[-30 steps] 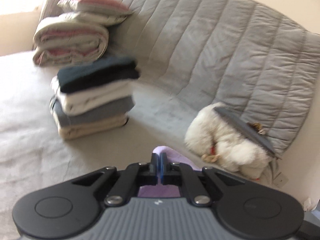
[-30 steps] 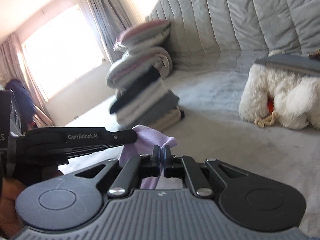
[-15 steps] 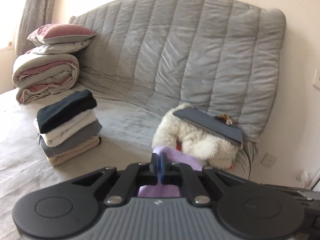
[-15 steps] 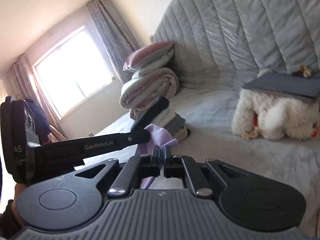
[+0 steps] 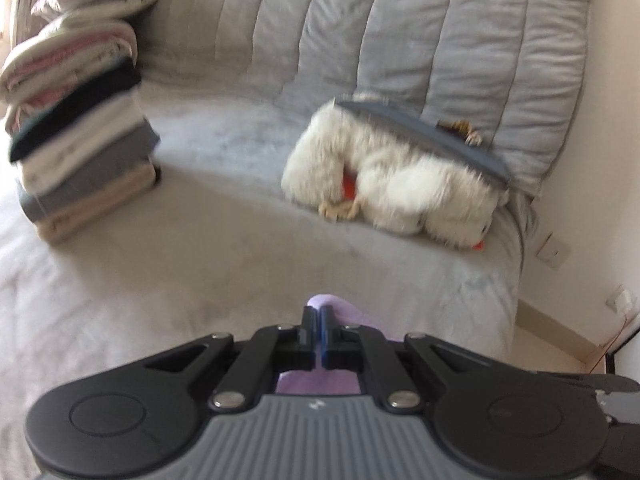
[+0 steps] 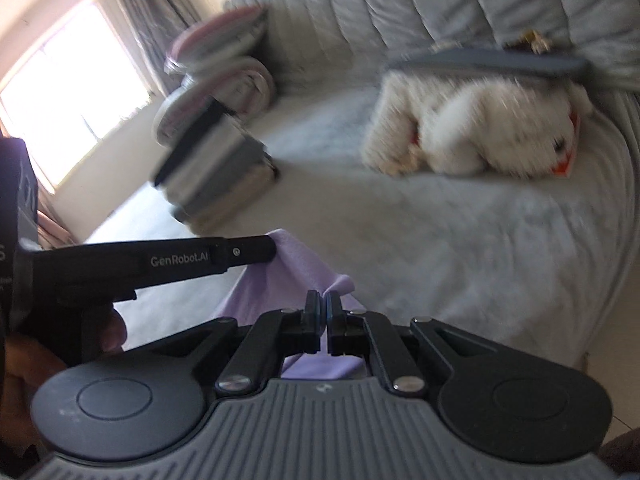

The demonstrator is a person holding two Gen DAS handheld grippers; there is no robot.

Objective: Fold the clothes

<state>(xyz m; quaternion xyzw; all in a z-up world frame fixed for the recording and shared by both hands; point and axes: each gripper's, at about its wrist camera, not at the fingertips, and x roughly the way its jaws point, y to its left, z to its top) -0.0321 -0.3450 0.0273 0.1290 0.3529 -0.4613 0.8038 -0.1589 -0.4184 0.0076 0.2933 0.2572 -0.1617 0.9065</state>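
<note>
A grey bed (image 5: 240,248) carries a stack of folded clothes (image 5: 84,160) near its left edge. Both claws, left (image 5: 319,334) and right (image 6: 323,322), pinch a lilac garment (image 6: 296,272) aloft, seemingly not yet folded.

1. I see a bed (image 5: 240,208) with a grey cover and a quilted grey headboard (image 5: 400,40).
2. The wall (image 5: 600,160) at right is cream, with a socket (image 5: 554,251).
3. A bright window (image 6: 60,100) with curtains (image 6: 148,12) gives daylight.
</note>
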